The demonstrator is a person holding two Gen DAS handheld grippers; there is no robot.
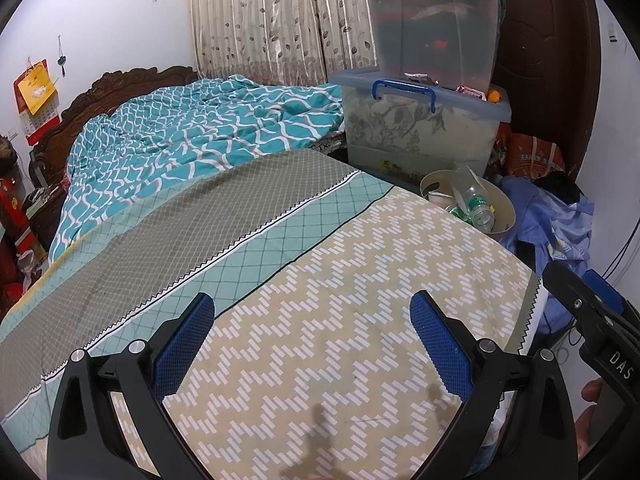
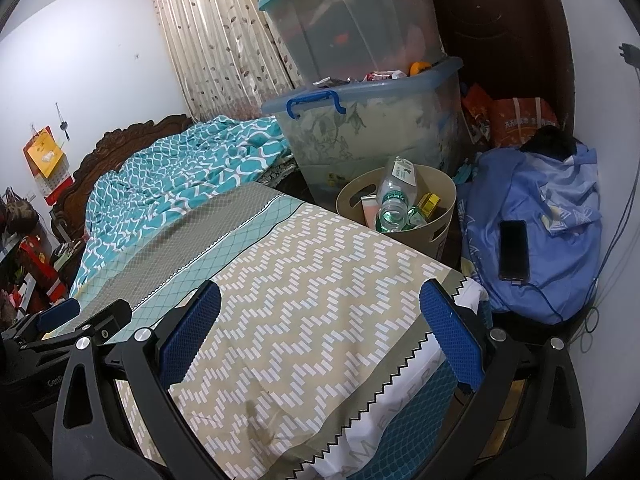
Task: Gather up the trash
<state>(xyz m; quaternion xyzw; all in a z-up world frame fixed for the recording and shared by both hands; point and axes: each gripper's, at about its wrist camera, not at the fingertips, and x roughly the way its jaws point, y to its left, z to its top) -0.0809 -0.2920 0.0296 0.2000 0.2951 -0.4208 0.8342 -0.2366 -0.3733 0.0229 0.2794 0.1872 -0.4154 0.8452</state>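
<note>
A beige bin [image 2: 434, 224] stands on the floor past the bed's far corner, also in the left wrist view [image 1: 504, 208]. It holds a clear plastic bottle [image 2: 394, 200], a pink item and a yellow box [image 2: 430, 202]. My left gripper [image 1: 312, 344] is open and empty over the patterned bed sheet [image 1: 320, 280]. My right gripper [image 2: 320, 332] is open and empty over the same sheet near its right edge. The right gripper shows at the right edge of the left view [image 1: 592, 312].
Two stacked plastic storage boxes [image 2: 368, 128] stand behind the bin. A blue bundle of cloth [image 2: 560, 208] with a black phone [image 2: 514, 250] and cable lies right of the bin. A teal quilt [image 1: 192, 136] covers the bed's far half. Red bags stand at the left.
</note>
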